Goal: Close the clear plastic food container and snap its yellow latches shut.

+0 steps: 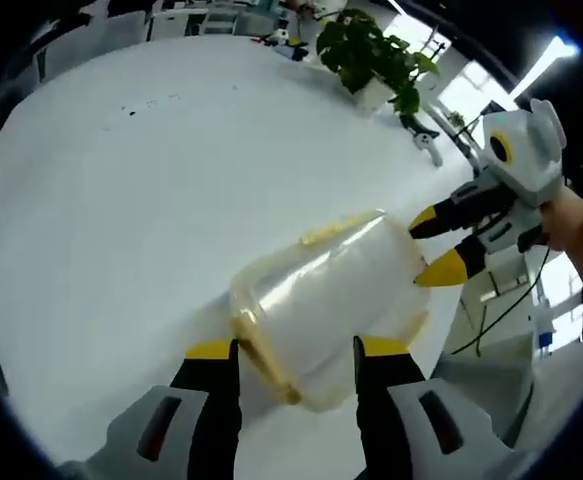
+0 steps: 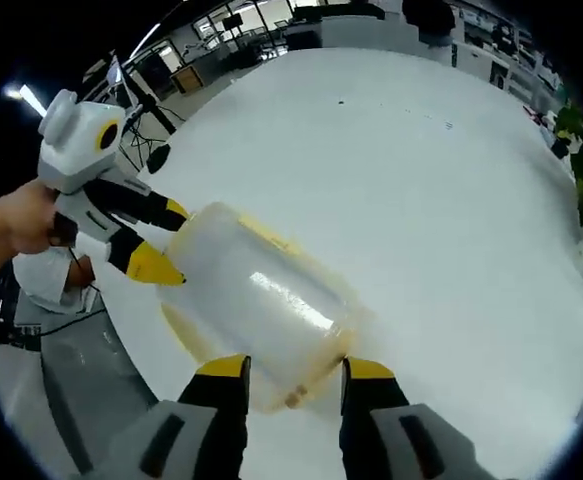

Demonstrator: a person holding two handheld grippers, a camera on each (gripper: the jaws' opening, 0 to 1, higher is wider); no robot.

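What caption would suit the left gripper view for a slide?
Two handheld grippers' jaws flank a clear plastic food container with yellow latches on a white table.

- One clear food container (image 1: 326, 300) with yellow trim, lying on its side.
- One white table (image 1: 151, 200) under it.
- Two grippers: the left gripper (image 1: 296, 355) and the right gripper (image 2: 293, 372), four yellow-tipped jaws in all.
- One potted plant (image 1: 371, 55) at the table's far edge.
- One hand (image 2: 11, 235) holding a gripper.
- Small dark items beside the plant, perhaps two or three; too blurred to count.
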